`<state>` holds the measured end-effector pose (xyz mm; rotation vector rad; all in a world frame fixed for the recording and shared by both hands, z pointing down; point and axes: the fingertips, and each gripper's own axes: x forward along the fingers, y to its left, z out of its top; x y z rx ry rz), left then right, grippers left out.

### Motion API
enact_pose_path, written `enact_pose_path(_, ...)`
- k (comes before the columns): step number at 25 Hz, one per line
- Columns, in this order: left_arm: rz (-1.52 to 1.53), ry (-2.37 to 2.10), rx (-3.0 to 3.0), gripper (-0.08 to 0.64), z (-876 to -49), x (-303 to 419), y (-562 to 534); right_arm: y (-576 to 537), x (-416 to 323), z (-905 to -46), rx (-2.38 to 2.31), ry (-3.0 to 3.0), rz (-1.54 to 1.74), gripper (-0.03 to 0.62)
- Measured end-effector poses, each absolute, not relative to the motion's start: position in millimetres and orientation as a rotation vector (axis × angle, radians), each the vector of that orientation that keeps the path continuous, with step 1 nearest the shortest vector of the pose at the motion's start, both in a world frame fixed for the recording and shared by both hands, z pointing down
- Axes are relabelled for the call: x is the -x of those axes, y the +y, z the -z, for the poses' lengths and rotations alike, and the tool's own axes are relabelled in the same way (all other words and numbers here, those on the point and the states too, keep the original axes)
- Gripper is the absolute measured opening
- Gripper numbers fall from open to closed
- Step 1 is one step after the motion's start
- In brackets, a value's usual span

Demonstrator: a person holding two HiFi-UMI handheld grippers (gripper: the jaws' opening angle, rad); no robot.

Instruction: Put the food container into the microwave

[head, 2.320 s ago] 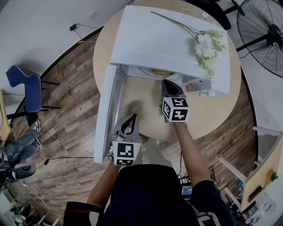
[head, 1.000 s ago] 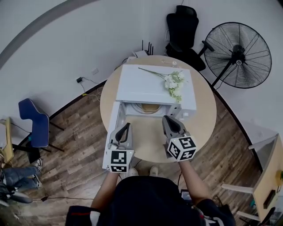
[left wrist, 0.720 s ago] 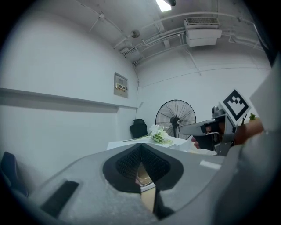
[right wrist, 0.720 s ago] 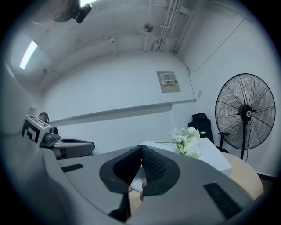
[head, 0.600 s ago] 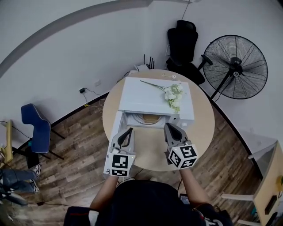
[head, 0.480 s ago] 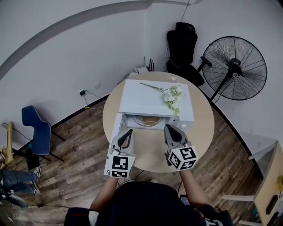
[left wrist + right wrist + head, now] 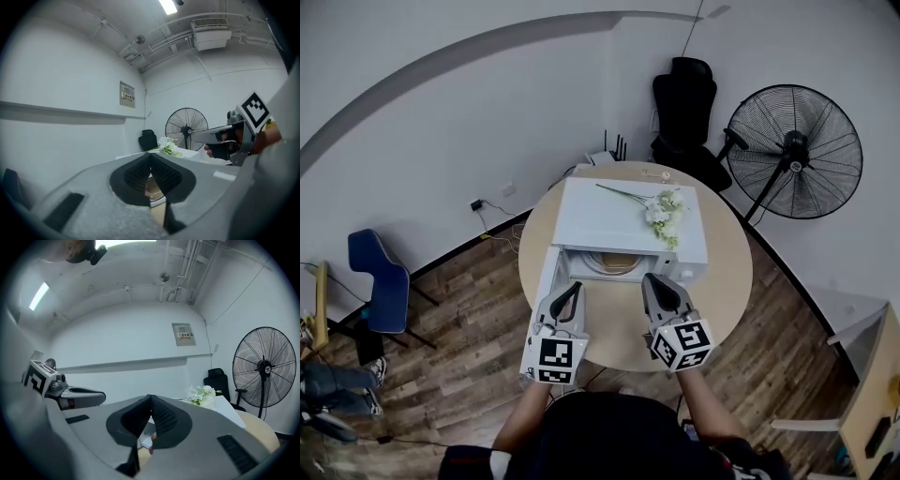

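Two grippers are up in front of the person, and both are empty. The left gripper (image 7: pixel 150 155) has its ribbed pads pressed together at the tips with nothing caught between them. The right gripper (image 7: pixel 150 397) is clenched the same way, pads meeting, nothing held. From the head view they hover side by side over the near edge of the round table (image 7: pixel 727 281), apart from each other, each with its marker cube toward the camera. The person's dark torso fills the bottom of that view and hides the table's nearest rim. Just beyond the jaw tips sits the white microwave (image 7: pixel 619 211), its door (image 7: pixel 546 281) swung open to the left and seen nearly edge-on, so its face can't be made out. And there's the food container (image 7: pixel 619 263), inside the cavity; only a tan sliver with a pale rim shows under the microwave's top, the rest is covered. In the left gripper view just a scrap of it peeks through the gap below the closed pads. In the right gripper view that gap shows something pale, too small to name. On top of the microwave lies a spray of white flowers (image 7: pixel 661 211). Farther back there's a standing fan (image 7: pixel 794 150) to the right, a black office chair (image 7: pixel 682 94) against the wall, and a blue chair (image 7: pixel 382 286) off to the left.
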<state>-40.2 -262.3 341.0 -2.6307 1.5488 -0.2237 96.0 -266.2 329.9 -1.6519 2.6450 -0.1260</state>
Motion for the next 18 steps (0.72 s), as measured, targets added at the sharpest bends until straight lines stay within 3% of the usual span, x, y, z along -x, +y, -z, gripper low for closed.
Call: enact_pose_path(18, 0.194, 1.558, 2.62, 0.015, -337, 34, -246, -251, -92, -331, 1.657, 2.67, 0.089, 0.011)
